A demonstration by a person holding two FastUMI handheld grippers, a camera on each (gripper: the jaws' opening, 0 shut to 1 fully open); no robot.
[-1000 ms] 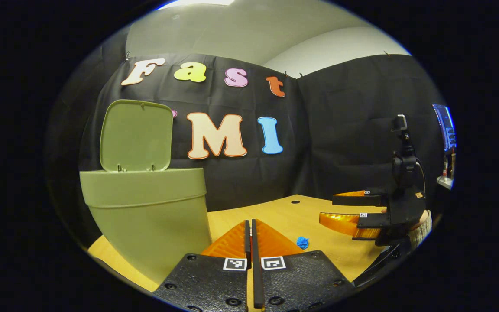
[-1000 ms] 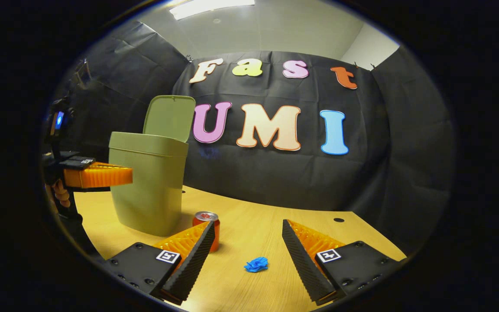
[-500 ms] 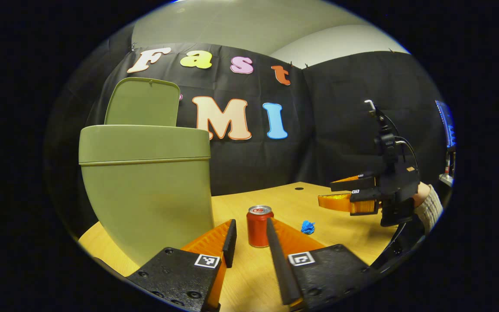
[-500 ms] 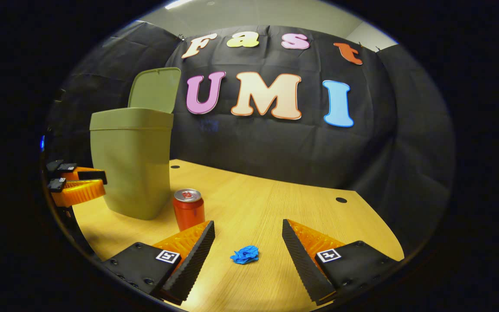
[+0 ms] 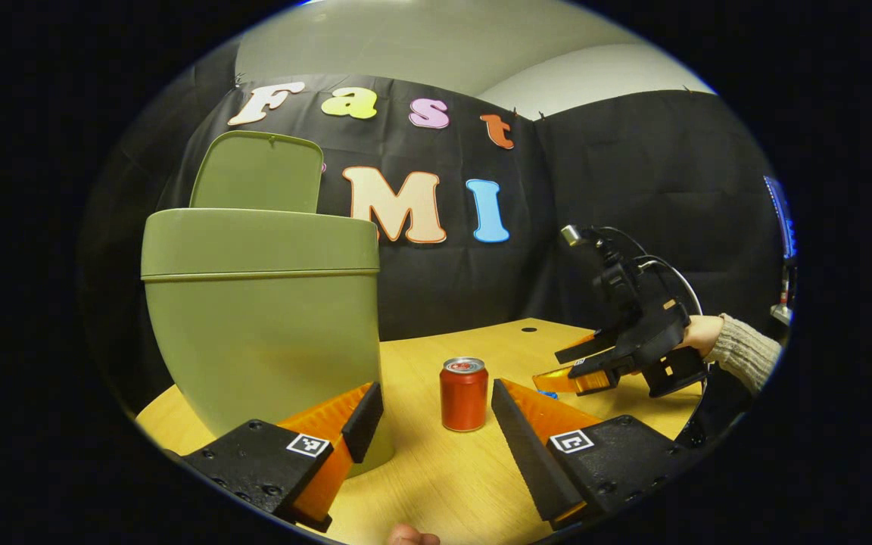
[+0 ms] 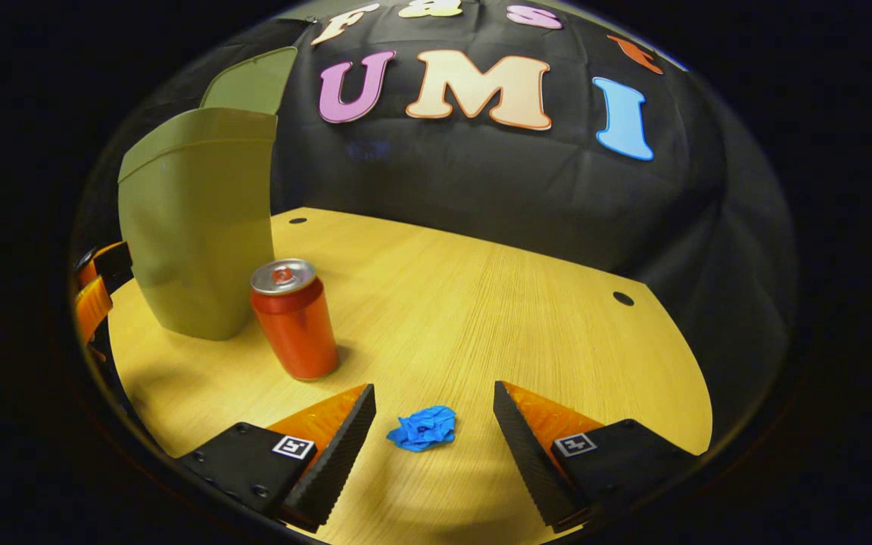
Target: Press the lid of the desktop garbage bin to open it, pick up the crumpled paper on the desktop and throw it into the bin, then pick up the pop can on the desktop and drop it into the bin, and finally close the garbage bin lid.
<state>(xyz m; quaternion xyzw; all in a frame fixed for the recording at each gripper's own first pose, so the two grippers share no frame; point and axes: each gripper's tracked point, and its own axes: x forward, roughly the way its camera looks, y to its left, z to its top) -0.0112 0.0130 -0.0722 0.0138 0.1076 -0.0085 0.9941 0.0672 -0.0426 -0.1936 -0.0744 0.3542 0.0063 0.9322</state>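
Now, this is what your two views show:
Bin: the green bin [image 5: 262, 318] stands on the wooden surface [image 6: 481, 303], on the left side in both views
Lid: the lid [image 5: 258, 172] is up, standing tall behind the bin's top, so the bin is open
Pop can: the red pop can [image 5: 463, 393] stands upright on the surface, just beside the bin; in your left gripper view it sits ahead of the two fingers, in line with the gap between them, not touched
Crumpled paper: the small blue crumpled paper [image 6: 422, 428] lies on the surface; in your right gripper view it sits just ahead of the two fingertips, in line with the gap, and neither finger touches it
Left hand-held gripper: your left hand-held gripper [image 5: 428, 405] has its fingers spread wide and holds nothing
Right hand-held gripper: your right hand-held gripper [image 6: 434, 405] is spread wide too, tipped down toward the paper, and holds nothing
Your hand: in the left gripper view your hand [image 5: 697, 333] in a knitted sleeve [image 5: 742, 350] holds the right hand-held gripper low over the surface, to the right of the can
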